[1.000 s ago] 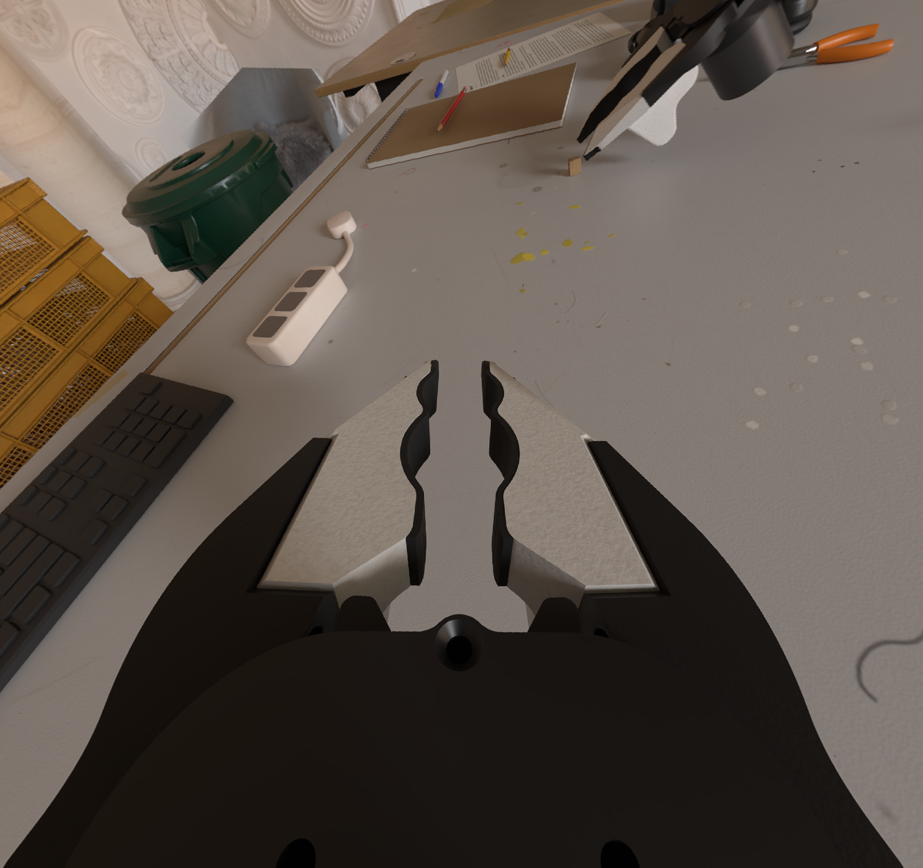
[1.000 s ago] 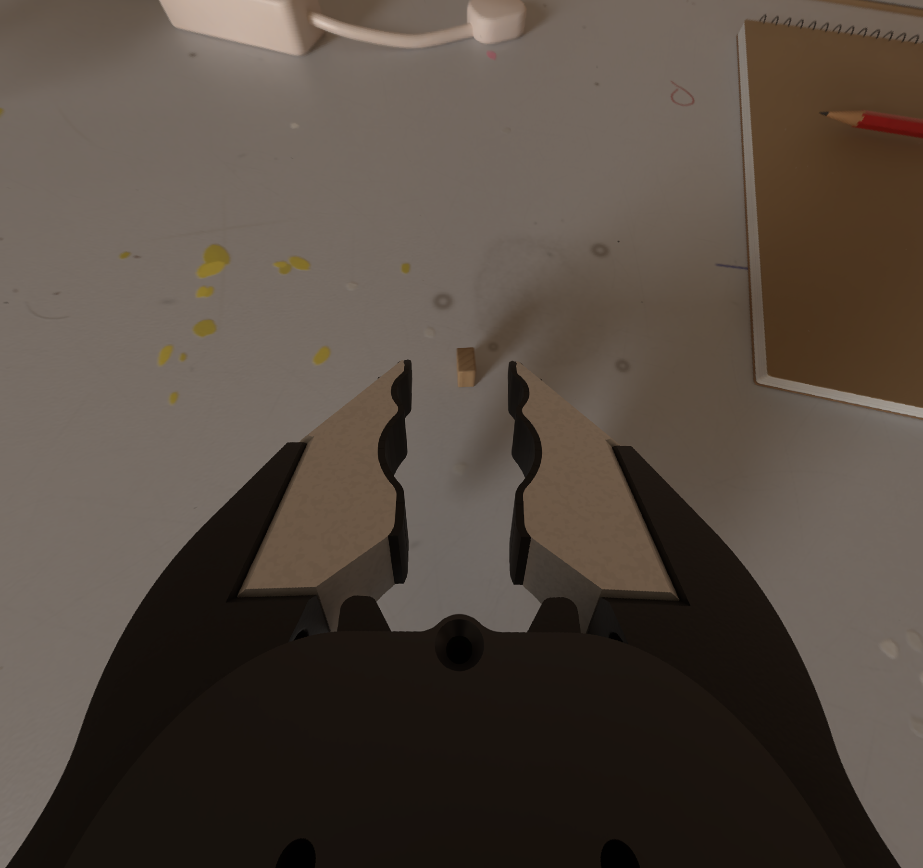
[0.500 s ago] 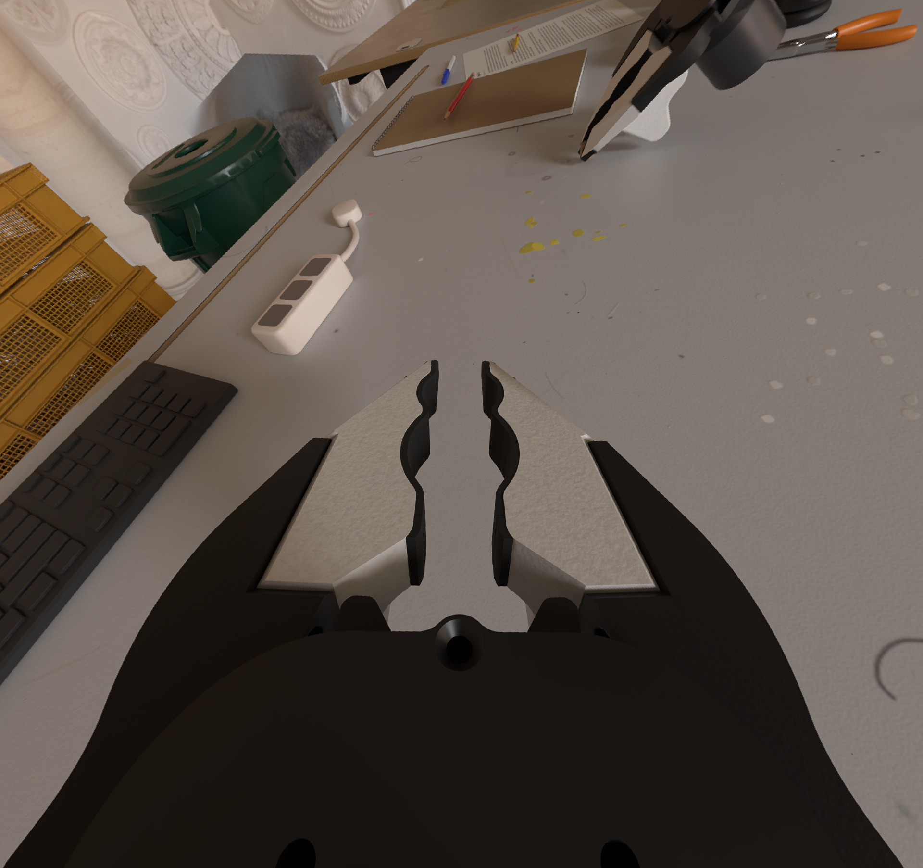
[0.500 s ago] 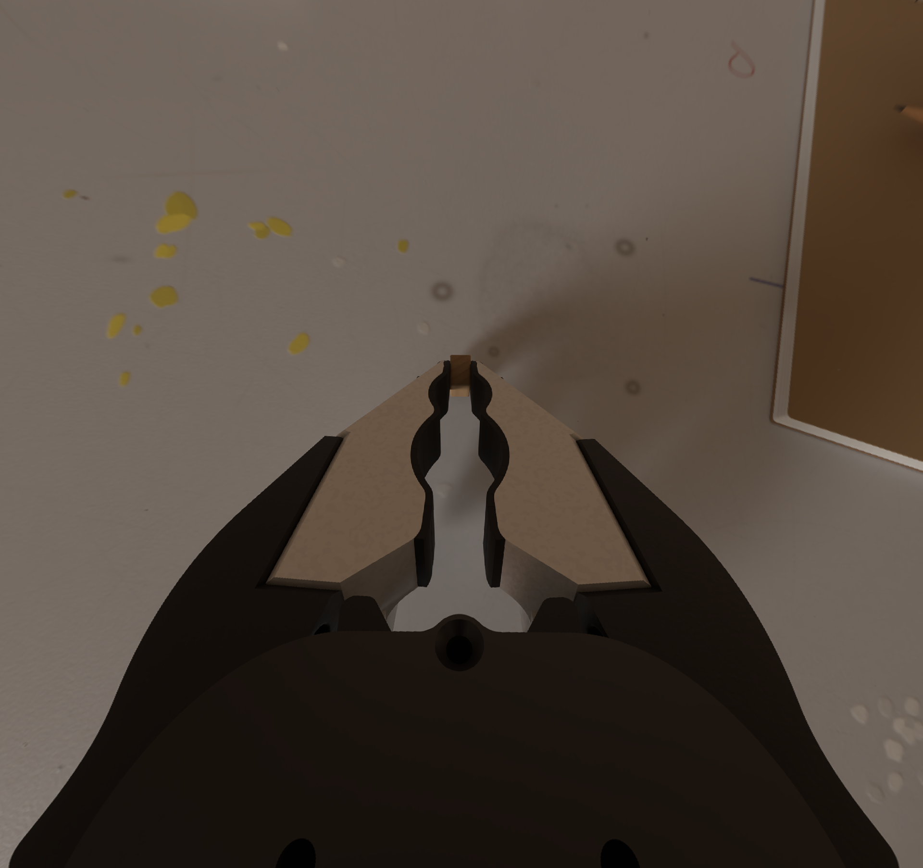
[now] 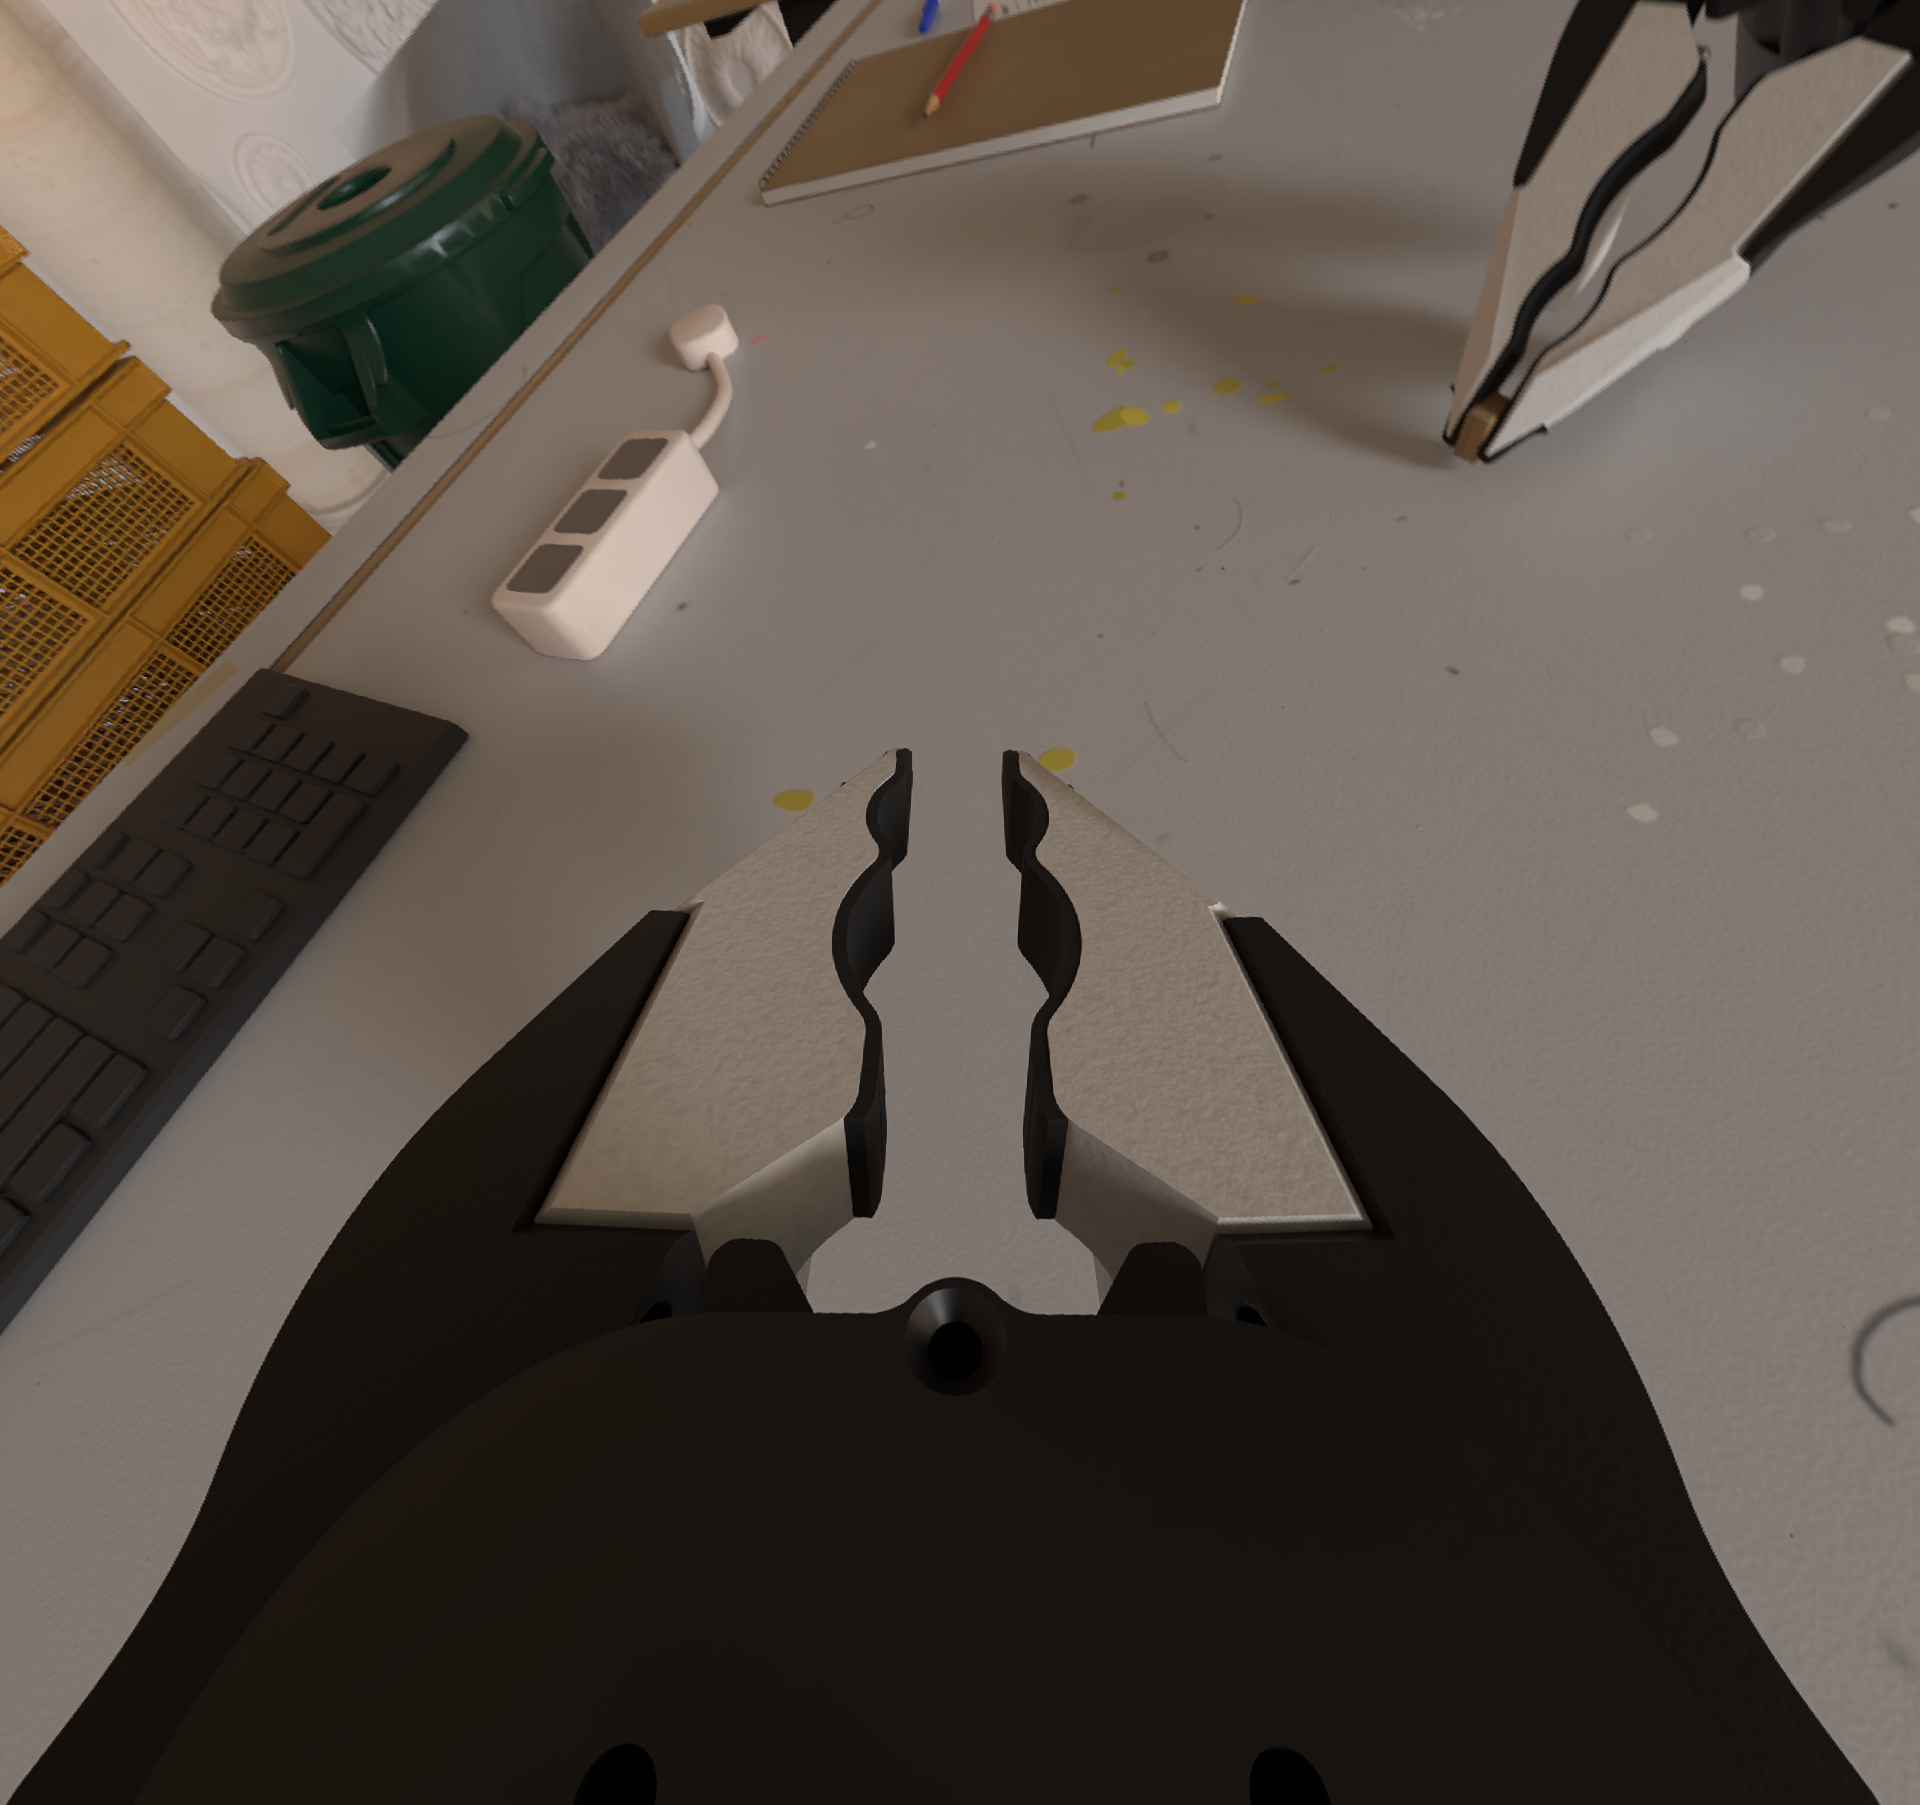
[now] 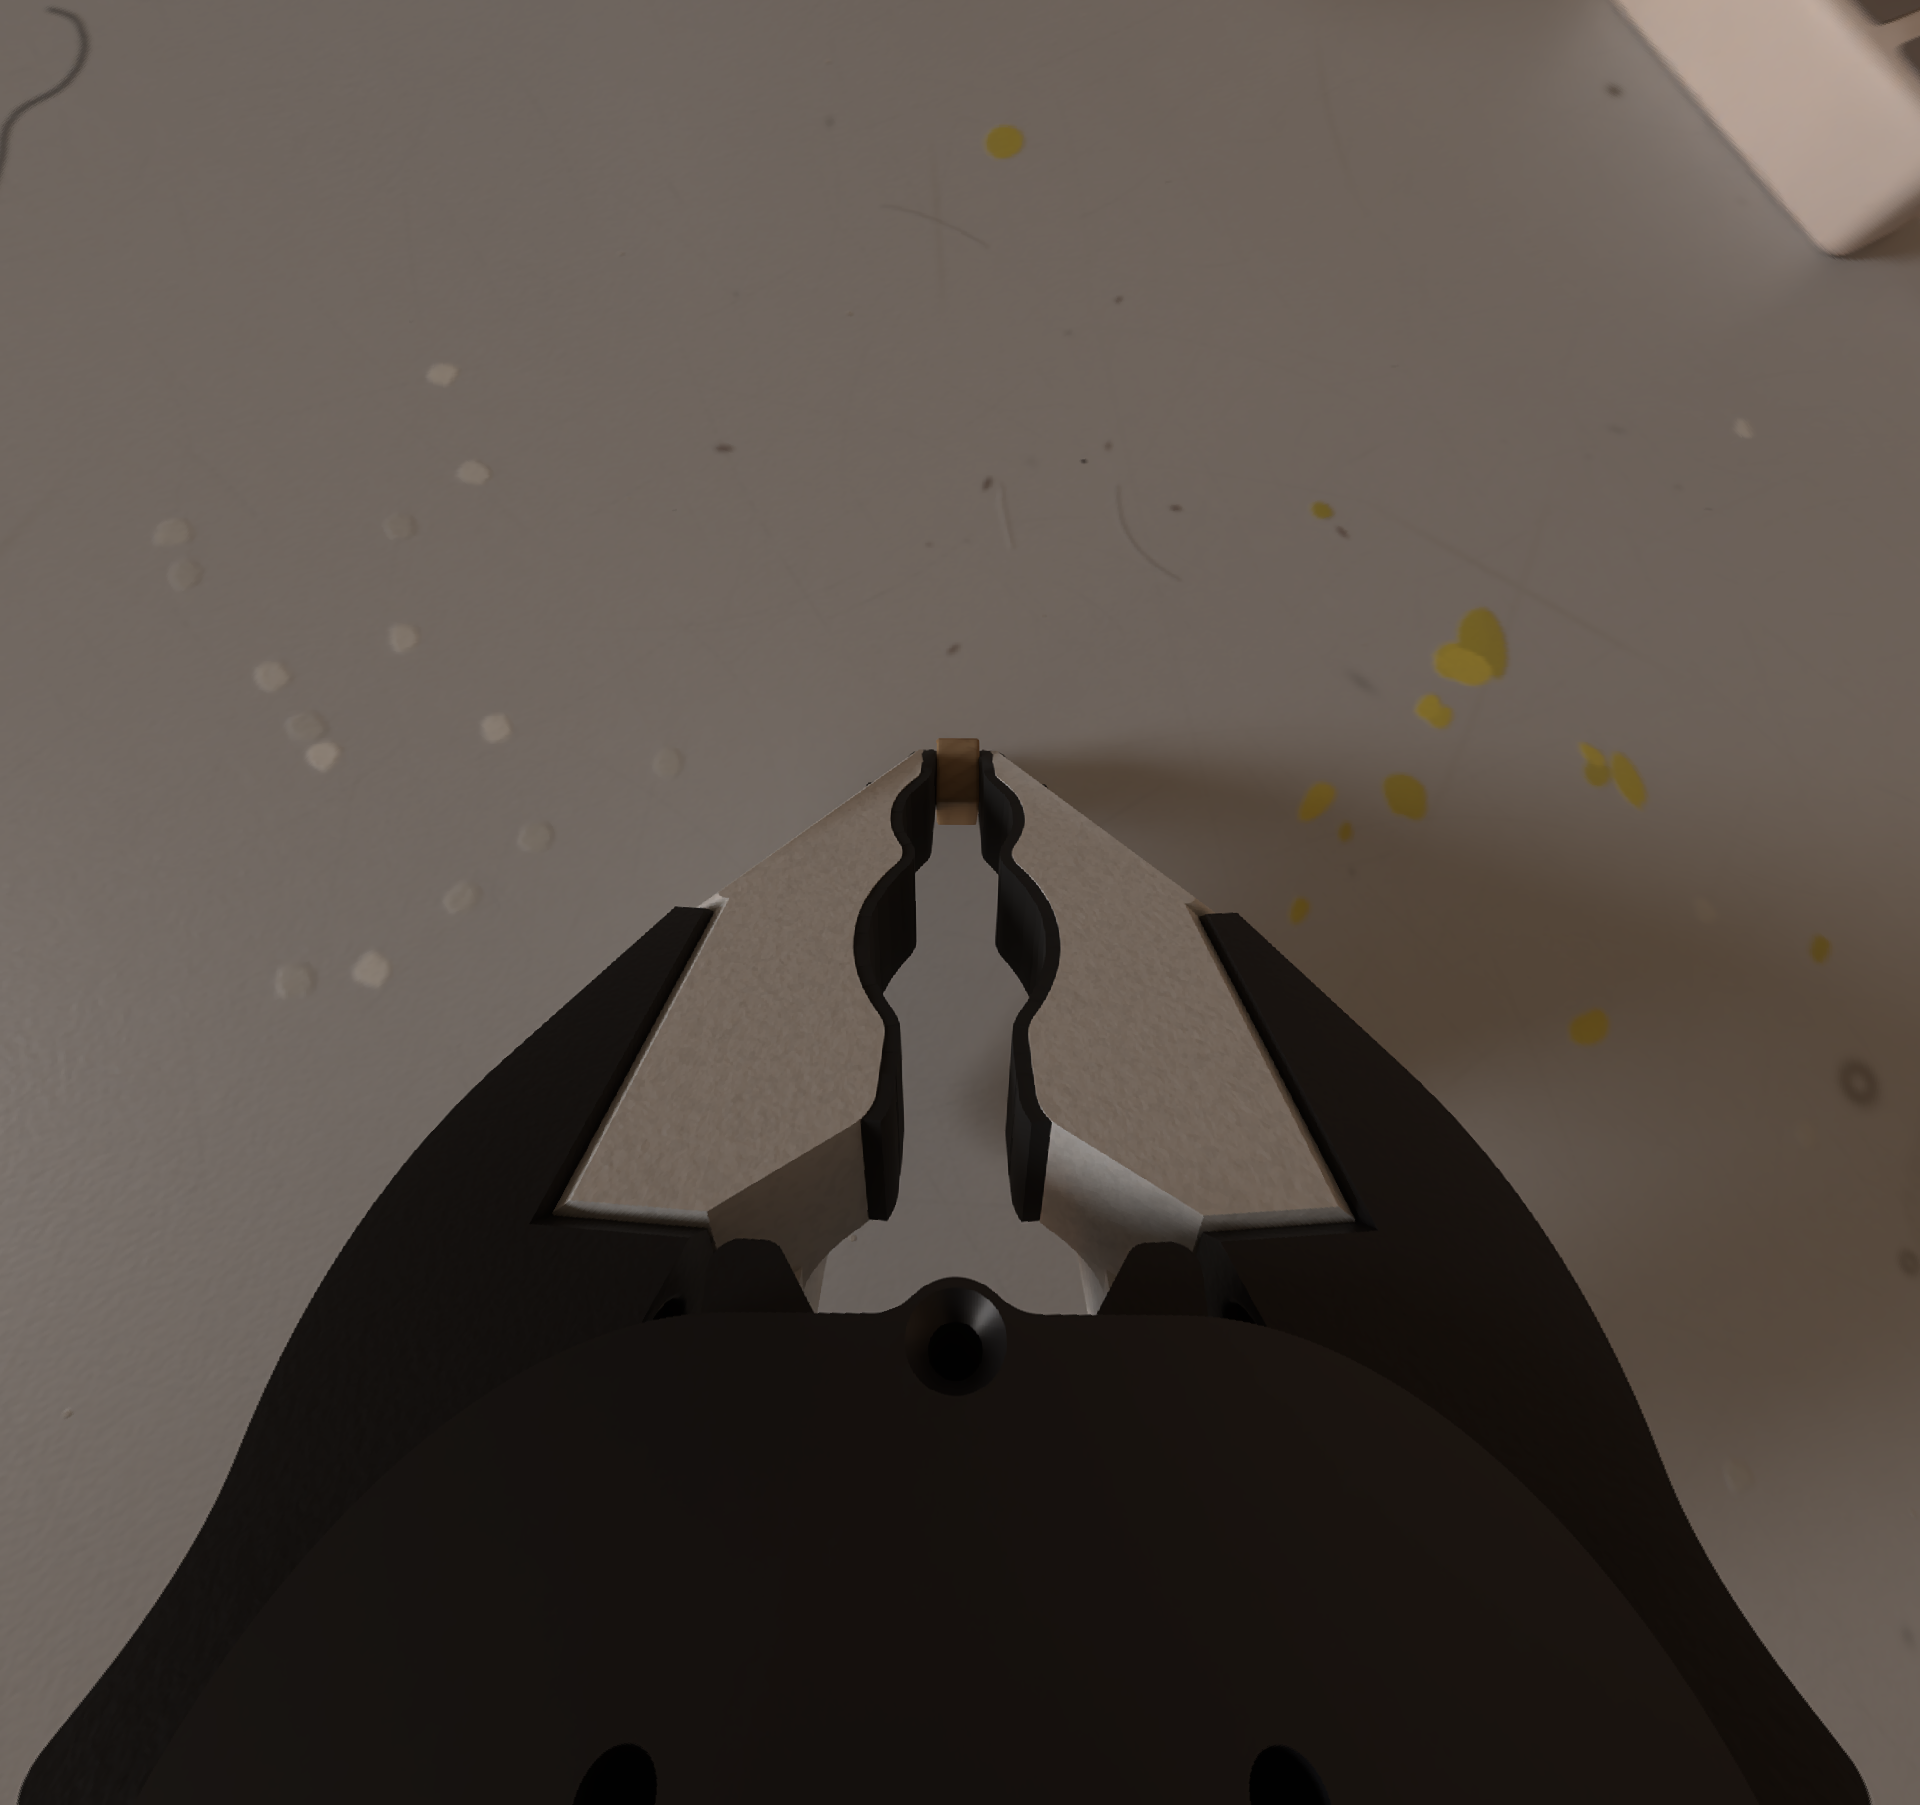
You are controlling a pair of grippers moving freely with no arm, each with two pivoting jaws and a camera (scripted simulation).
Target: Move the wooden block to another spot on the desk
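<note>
The small wooden block is pinched between the tips of my right gripper, which is shut on it and holds it above the grey desk. In the left wrist view the right gripper hangs at the upper right, tips down, with the block at its tip just above the desk. My left gripper is open and empty, low over the desk's middle, well apart from the block.
A white power strip and a black keyboard lie to the left. A brown notebook with a red pencil lies at the back. A green bin and yellow crates stand beyond the desk edge.
My right gripper closed on the block, lifted it and carried it away from the notebook, over the yellow paint spots towards the left gripper. My left gripper stayed open and shifted slightly forward.
</note>
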